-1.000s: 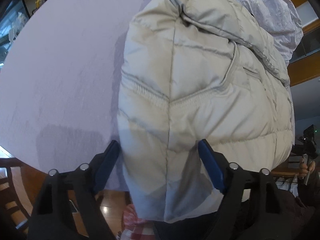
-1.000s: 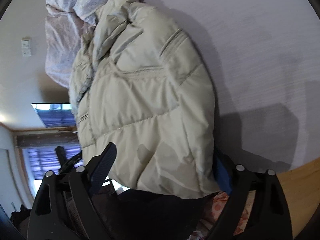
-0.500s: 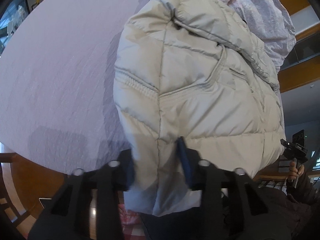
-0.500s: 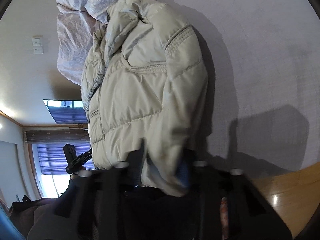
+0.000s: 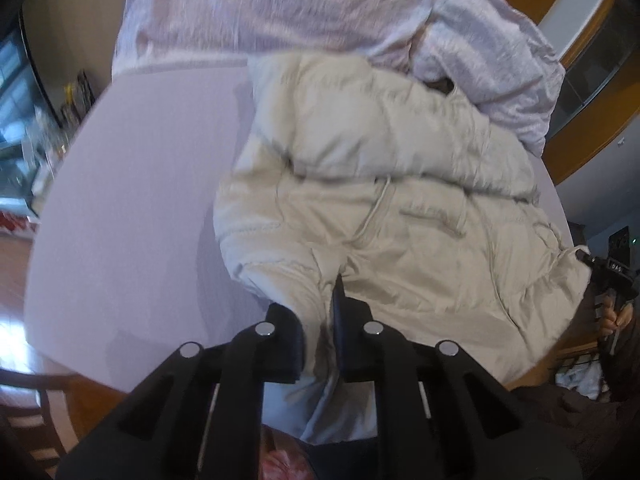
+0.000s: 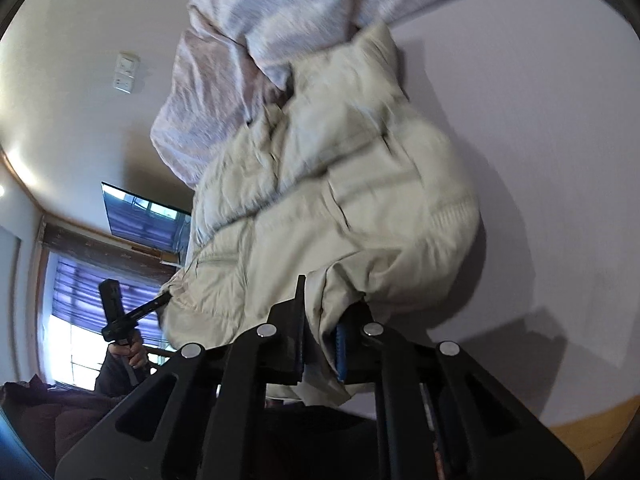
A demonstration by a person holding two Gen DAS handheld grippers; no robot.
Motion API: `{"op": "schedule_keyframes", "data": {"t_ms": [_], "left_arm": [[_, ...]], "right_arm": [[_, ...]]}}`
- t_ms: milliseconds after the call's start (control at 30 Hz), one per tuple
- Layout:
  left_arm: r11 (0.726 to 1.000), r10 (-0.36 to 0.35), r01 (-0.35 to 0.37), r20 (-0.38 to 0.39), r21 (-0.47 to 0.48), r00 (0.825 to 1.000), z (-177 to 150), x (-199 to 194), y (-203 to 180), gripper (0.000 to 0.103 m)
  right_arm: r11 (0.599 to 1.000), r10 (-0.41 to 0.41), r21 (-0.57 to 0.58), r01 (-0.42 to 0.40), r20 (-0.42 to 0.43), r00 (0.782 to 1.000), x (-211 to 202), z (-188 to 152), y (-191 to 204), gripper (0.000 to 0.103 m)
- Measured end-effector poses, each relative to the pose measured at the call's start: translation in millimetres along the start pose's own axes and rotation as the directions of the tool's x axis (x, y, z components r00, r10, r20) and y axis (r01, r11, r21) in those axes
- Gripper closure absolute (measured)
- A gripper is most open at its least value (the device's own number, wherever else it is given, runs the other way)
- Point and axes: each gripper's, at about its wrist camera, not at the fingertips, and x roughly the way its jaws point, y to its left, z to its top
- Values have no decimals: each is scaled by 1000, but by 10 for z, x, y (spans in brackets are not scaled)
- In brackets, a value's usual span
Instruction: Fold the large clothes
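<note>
Claws both pinch the near hem of the cream quilted puffer jacket [image 5: 384,216] [image 6: 340,216], left claw [image 5: 320,332] and right claw [image 6: 320,332], as it lies bunched on the lilac-covered bench [image 5: 132,208] [image 6: 540,140] beside crumpled pale lilac bedding [image 5: 304,8] [image 6: 248,40].

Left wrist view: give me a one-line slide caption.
Left gripper shut on the hem of a cream puffer jacket on the lilac-covered table.
</note>
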Motion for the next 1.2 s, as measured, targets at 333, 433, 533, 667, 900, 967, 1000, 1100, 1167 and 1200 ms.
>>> {"op": "schedule_keyframes", "data": {"t_ms": [333,433,533,667,900,967,1000,1100,1167,1200], "left_arm": [[992,104,-111,100,65,990,466,-175,-145,91],[989,125,-133,121,65,985,586,-193,-170,91],[988,138,-147,139,57,981,714,-198,-190,91],[986,148,-158,158,51,976,889,-200,-222,91],[986,145,-158,211,45,967,1215,-275,-281,91],[986,144,-158,226,45,963,1317,-294,-314,91],[986,144,-159,233,45,962,1375,-298,-325,91],[983,154,-174,253,58,955,1570,-266,-375,91],[981,167,-188,254,57,953,1719,-188,-398,91],[980,172,-190,251,52,953,1791,-140,-397,91]], "right_arm": [[997,-55,-53,63,139,989,-51,587,244,92],[995,-78,-55,88,162,984,-33,712,284,92],[991,-107,-63,119,177,978,-12,830,333,92],[986,-129,-76,145,192,973,11,991,411,92],[984,-129,-89,155,243,961,-58,1280,548,92],[984,-132,-81,158,262,956,-85,1377,574,92],[984,-135,-78,161,268,954,-90,1413,577,92],[980,-167,-60,190,280,945,-42,1547,572,92],[974,-201,-43,222,282,938,28,1635,550,92],[969,-226,-31,244,280,933,82,1688,537,92]]}}
